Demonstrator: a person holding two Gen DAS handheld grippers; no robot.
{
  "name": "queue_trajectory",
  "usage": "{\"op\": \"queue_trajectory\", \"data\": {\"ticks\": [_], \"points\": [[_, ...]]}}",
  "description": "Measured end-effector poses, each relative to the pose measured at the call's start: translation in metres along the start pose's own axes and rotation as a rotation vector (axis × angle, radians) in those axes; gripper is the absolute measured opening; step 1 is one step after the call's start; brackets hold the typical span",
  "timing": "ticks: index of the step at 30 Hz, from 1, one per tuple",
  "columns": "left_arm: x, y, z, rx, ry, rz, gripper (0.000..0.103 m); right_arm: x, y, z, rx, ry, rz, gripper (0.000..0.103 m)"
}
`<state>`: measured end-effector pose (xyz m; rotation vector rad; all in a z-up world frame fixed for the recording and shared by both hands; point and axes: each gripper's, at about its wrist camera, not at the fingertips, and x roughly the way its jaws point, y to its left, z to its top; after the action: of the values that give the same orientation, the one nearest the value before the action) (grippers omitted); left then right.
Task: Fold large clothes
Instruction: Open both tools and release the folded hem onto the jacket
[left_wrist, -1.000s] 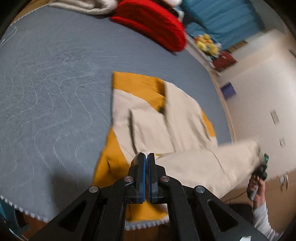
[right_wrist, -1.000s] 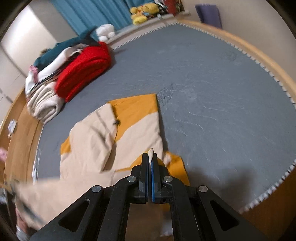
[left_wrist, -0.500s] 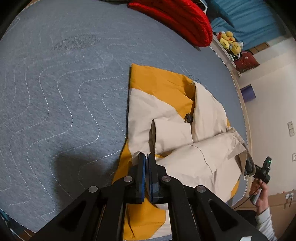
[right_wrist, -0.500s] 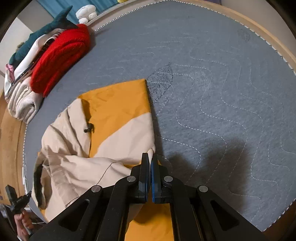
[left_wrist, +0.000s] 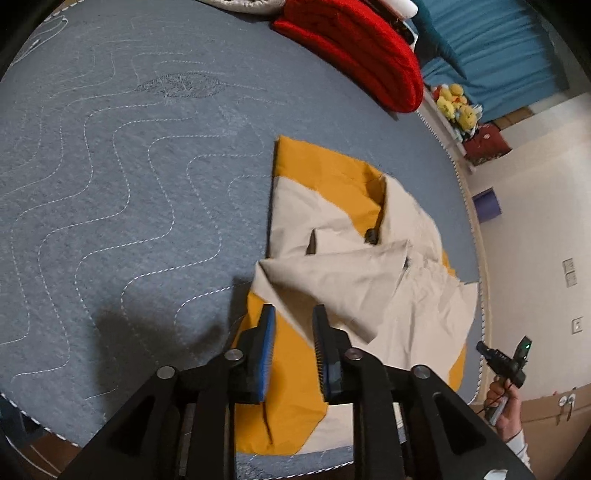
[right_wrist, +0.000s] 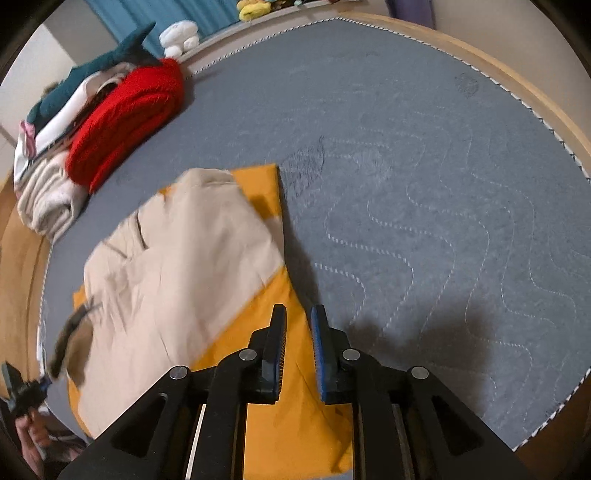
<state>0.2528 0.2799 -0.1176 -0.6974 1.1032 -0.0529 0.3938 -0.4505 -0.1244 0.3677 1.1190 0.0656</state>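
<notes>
An orange and beige garment (left_wrist: 332, 236) lies on the grey quilted bed (left_wrist: 110, 184), with its beige part folded over the orange part. It also shows in the right wrist view (right_wrist: 177, 273). My left gripper (left_wrist: 293, 314) is open just above the garment's near beige fold and holds nothing. My right gripper (right_wrist: 298, 314) is open over the garment's orange near edge and holds nothing. In the left wrist view the other hand-held gripper (left_wrist: 506, 363) shows at the far right.
A folded red blanket (right_wrist: 122, 122) lies on a pile of folded clothes (right_wrist: 48, 192) at the bed's far side. Plush toys (left_wrist: 456, 107) and a blue curtain (left_wrist: 498, 48) stand behind. The bed's wooden rim (right_wrist: 535, 92) curves around the right.
Both grippers have opened and let go of the garment. The beige part that they held up has dropped folded onto the rest of the garment.
</notes>
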Motion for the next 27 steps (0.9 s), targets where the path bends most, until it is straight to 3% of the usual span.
{"op": "queue_trajectory", "data": {"ticks": [4, 13, 18, 22, 24, 26, 27], "points": [[0.012, -0.002, 0.001, 0.012, 0.033, 0.046, 0.028, 0.011, 0.004, -0.007, -0.028, 0.058, -0.002, 0.020], [0.054, -0.013, 0.011, 0.098, 0.107, 0.233, 0.045, 0.047, 0.020, -0.008, -0.092, 0.141, -0.022, 0.028], [0.076, -0.023, 0.020, 0.149, 0.122, 0.256, 0.046, 0.059, 0.021, -0.004, -0.083, 0.158, -0.039, 0.030], [0.078, -0.028, 0.032, 0.136, 0.079, 0.248, 0.046, 0.064, 0.021, 0.002, -0.073, 0.156, -0.044, 0.030], [0.075, -0.028, 0.036, 0.126, 0.052, 0.237, 0.043, 0.066, 0.020, 0.004, -0.067, 0.153, -0.042, 0.030], [0.071, -0.029, 0.039, 0.130, 0.032, 0.222, 0.024, 0.067, 0.020, 0.007, -0.069, 0.148, -0.038, 0.030], [0.069, -0.029, 0.041, 0.133, 0.030, 0.211, 0.008, 0.068, 0.022, 0.008, -0.074, 0.146, -0.036, 0.030]]}}
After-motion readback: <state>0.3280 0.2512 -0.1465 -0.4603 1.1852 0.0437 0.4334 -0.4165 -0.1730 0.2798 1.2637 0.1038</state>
